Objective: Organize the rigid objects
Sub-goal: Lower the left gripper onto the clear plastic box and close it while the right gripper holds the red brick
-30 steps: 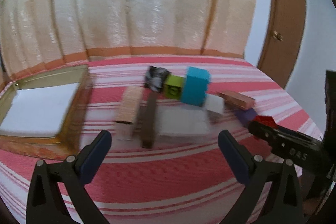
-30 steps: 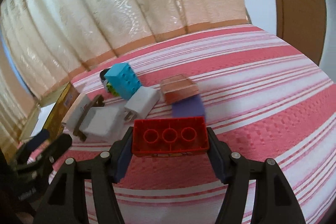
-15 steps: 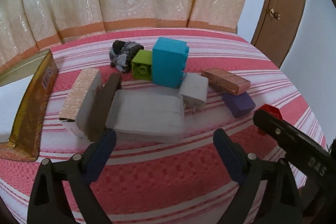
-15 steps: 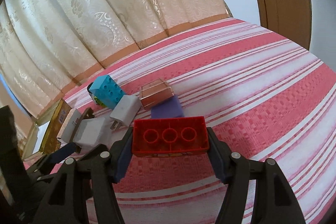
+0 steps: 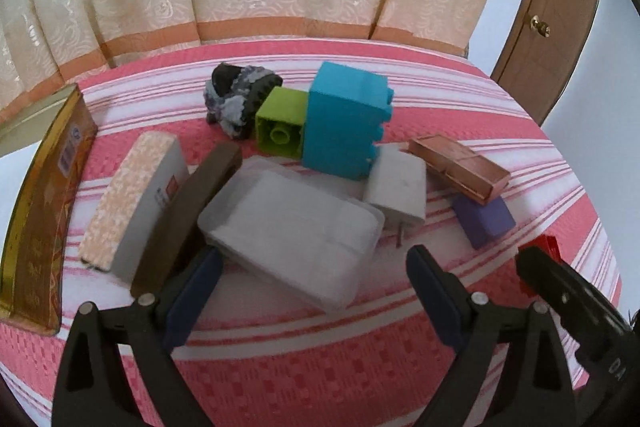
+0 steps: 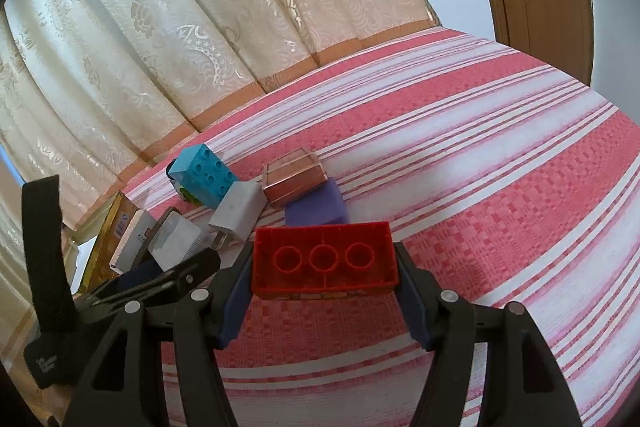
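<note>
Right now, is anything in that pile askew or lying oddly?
Yes. The blue brick lies on its side, studs facing sideways, and the copper-coloured box rests tilted on the purple block. The white charger lies flat, prongs out. The right gripper holds the red brick underside up.

Left tongs (image 5: pixel 314 287) and right tongs (image 6: pixel 323 293) look alike: matte black plastic arms with triangular cut-outs, each arm fixed by round silver screws. Dark navy blue pads (image 5: pixel 192 297) line the inner faces of the fingers. White lettering, partly legible, marks one black body seen from the side.
</note>
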Action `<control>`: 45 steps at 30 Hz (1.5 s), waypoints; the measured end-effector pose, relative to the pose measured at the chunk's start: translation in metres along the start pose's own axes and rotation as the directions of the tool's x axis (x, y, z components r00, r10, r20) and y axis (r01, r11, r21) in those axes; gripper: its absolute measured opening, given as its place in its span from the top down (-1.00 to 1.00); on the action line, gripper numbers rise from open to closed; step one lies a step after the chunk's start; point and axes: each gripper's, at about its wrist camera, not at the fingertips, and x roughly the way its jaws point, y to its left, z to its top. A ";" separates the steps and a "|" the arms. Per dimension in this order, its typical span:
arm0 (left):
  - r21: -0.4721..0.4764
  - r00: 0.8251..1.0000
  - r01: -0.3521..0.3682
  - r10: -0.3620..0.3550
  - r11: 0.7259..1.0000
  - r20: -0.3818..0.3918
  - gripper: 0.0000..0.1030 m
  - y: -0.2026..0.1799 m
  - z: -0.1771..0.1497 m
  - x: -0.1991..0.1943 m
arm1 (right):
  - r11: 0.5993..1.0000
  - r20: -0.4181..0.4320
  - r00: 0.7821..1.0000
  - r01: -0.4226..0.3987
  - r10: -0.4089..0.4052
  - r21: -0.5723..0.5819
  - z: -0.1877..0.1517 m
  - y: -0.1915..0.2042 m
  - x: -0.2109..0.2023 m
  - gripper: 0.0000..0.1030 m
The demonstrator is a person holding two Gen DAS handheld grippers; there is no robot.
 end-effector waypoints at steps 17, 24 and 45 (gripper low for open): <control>0.084 1.000 -0.022 0.022 0.996 -0.001 -0.35 -0.006 0.003 0.005 | 1.000 -0.004 1.000 0.003 -0.003 0.010 -0.002 -0.002 0.001 -0.30; 0.079 1.000 0.031 -0.031 0.996 -0.002 -0.28 -0.002 0.004 -0.003 | 1.000 -0.001 1.000 0.010 -0.010 0.023 -0.002 -0.004 0.000 -0.30; -0.224 1.000 0.010 -0.005 0.974 0.024 -0.49 0.009 0.019 0.003 | 0.999 -0.011 1.000 -0.014 0.014 0.044 -0.003 -0.007 0.003 -0.30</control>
